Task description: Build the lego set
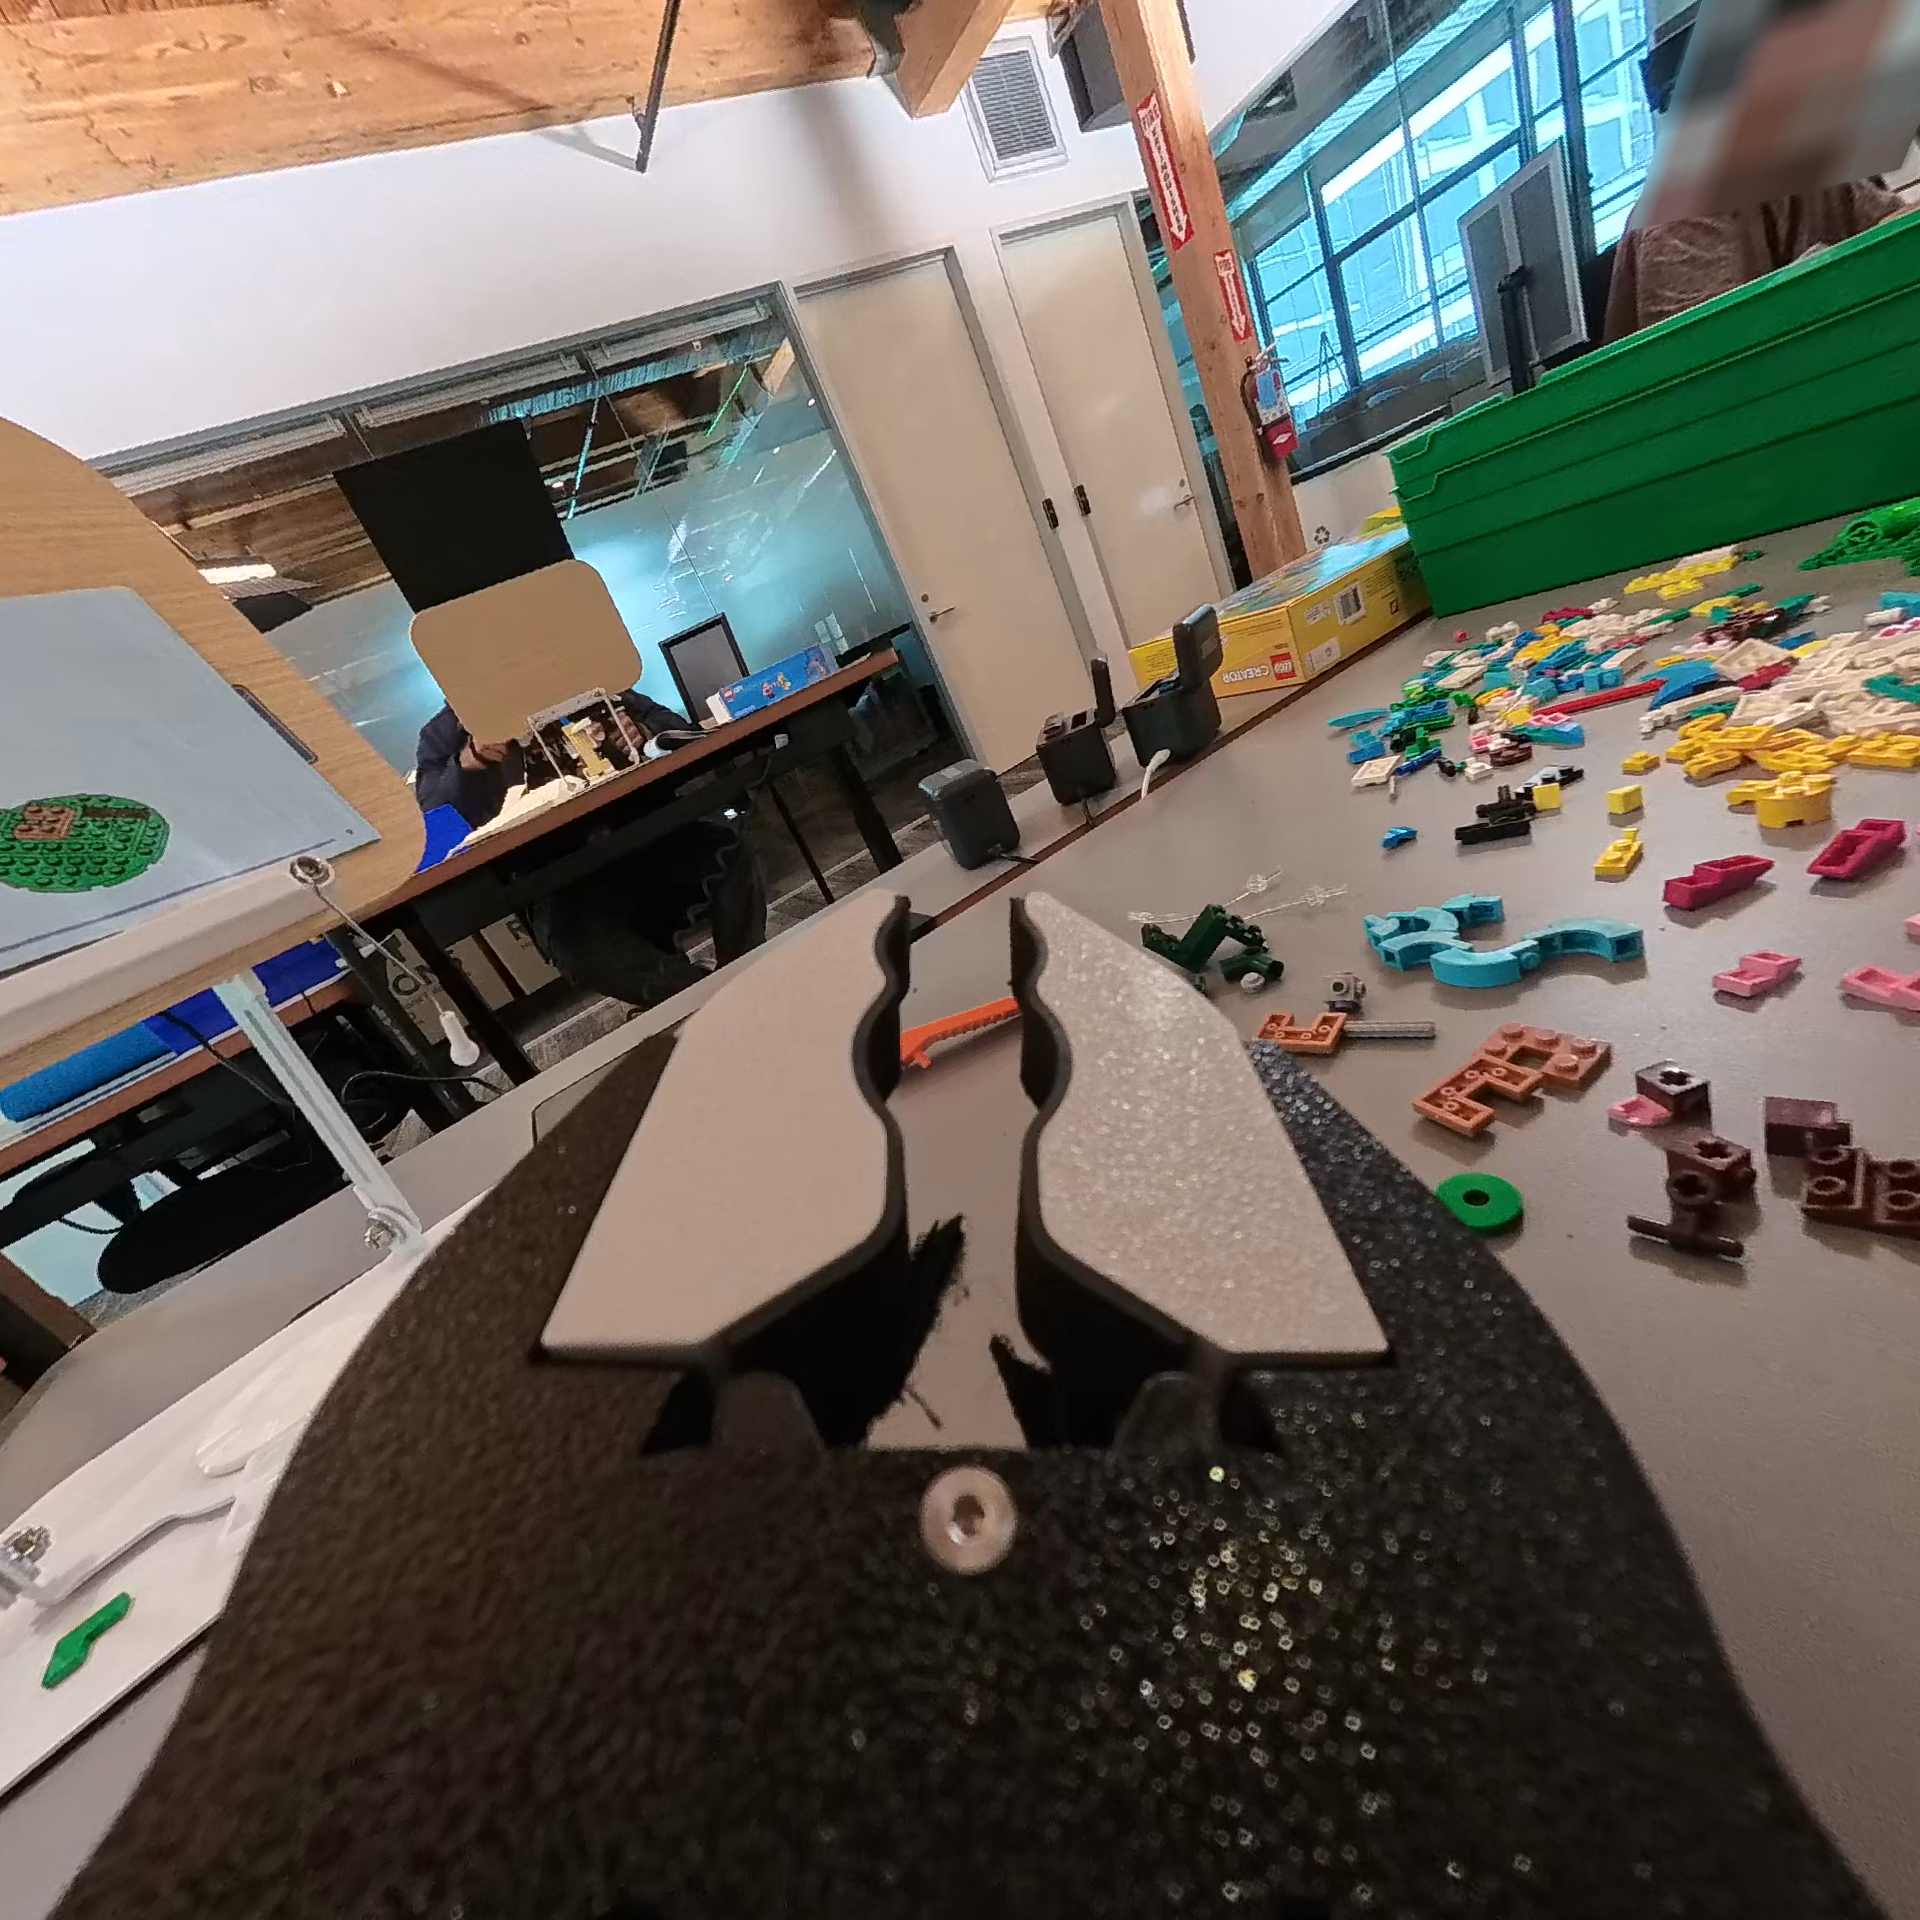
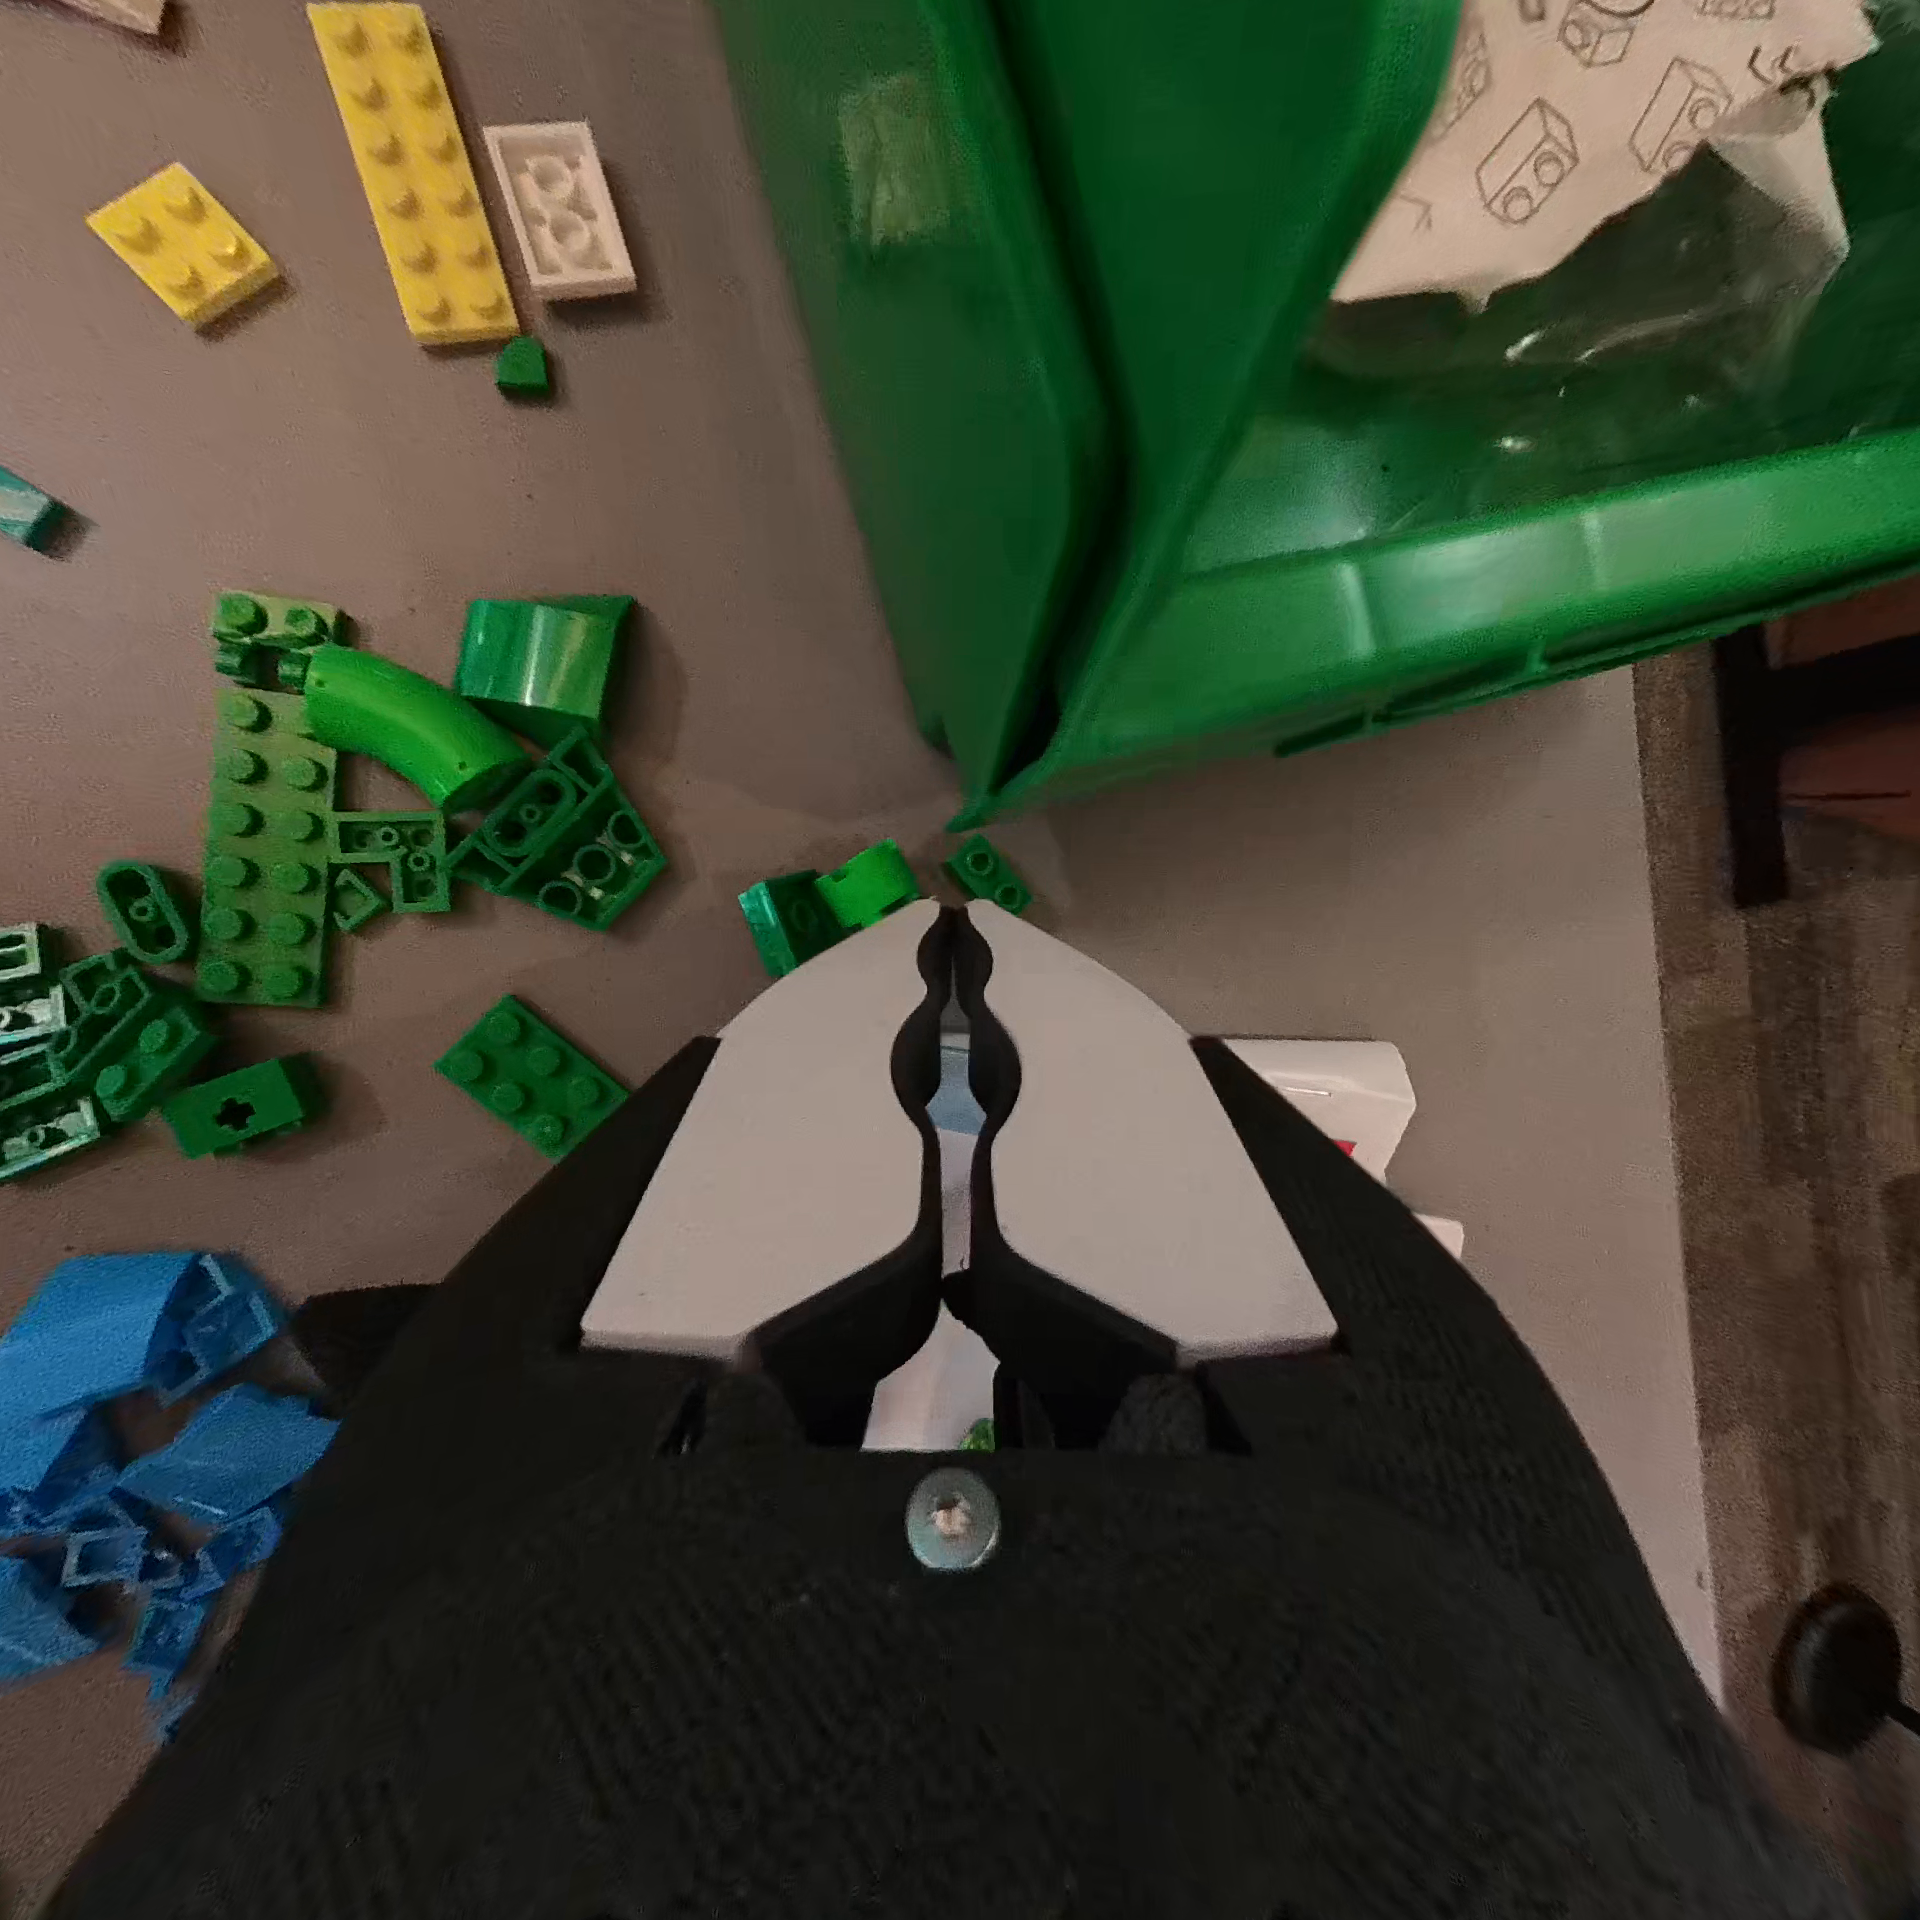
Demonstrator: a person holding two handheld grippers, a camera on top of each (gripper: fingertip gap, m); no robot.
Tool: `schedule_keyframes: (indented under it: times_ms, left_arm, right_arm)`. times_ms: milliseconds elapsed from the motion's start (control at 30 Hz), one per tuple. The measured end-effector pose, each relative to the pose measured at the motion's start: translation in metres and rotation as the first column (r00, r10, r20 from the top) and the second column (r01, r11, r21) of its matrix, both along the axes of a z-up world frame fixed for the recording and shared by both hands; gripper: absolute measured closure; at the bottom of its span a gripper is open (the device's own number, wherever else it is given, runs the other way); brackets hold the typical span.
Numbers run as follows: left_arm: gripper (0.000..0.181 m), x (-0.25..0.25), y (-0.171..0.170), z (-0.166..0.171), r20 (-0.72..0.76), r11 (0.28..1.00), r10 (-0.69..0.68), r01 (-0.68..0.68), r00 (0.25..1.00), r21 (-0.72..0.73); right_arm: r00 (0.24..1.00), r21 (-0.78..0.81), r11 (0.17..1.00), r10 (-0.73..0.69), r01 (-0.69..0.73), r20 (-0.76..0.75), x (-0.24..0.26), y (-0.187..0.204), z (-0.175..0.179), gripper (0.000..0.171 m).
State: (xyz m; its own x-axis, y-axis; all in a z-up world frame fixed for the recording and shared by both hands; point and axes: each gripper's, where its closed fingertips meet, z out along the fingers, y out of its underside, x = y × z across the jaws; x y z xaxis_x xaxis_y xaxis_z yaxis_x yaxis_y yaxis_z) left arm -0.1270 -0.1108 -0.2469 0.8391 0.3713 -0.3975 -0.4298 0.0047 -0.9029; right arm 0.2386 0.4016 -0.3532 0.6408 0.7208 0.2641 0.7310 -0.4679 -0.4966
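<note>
Our left tongs (image 1: pixel 961 925) sit apart and empty; our right tongs (image 2: pixel 953 914) are pressed together beside green bricks (image 2: pixel 831 909)

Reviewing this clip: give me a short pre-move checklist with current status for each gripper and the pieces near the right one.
1. Left gripper empty: ok, jaws apart, nothing between them.
2. Right gripper empty: ok, tips closed with nothing visible between them.
3. Right gripper open enough to pick: not ok.
4. Small green pieces within reach of right tips: ok, just ahead.
5. Clearance from green bin: cannot tell, its corner sits very near the tips.
6. Orange tool clear of the left fingers: cannot tell.
</note>
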Motion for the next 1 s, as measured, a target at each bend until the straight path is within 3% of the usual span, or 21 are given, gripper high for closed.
schedule_keyframes:
  times_ms: [133, 267, 400, 767, 1000]
  left_arm:
    - [0.164, 0.000, 0.000, 0.000, -0.001, 1.000, -0.001, 0.001, 1.000, -0.001]
    - [0.164, 0.000, 0.000, 0.000, -0.002, 1.000, -0.002, 0.002, 1.000, -0.003]
    - [0.164, 0.001, 0.001, -0.001, -0.005, 1.000, -0.003, 0.003, 1.000, -0.006]
    - [0.164, 0.002, 0.001, -0.001, -0.012, 1.000, -0.007, 0.007, 1.000, -0.011]
    - [0.164, 0.002, 0.002, -0.002, -0.017, 1.000, -0.007, 0.006, 1.000, -0.014]
  right_arm:
    - [0.997, -0.029, 0.998, 0.058, -0.059, -0.042, -0.013, -0.009, -0.002, 0.171]
    - [0.986, -0.035, 0.997, -0.075, 0.070, -0.150, -0.013, -0.003, 0.004, 0.171]
    - [0.918, -0.197, 0.961, -0.250, 0.195, -0.309, -0.018, -0.005, 0.004, 0.145]
    - [0.907, -0.191, 0.956, -0.276, 0.223, -0.319, -0.027, 0.000, 0.003, 0.142]
    - [0.923, -0.119, 0.966, -0.256, 0.231, -0.287, -0.026, -0.001, 0.006, 0.150]
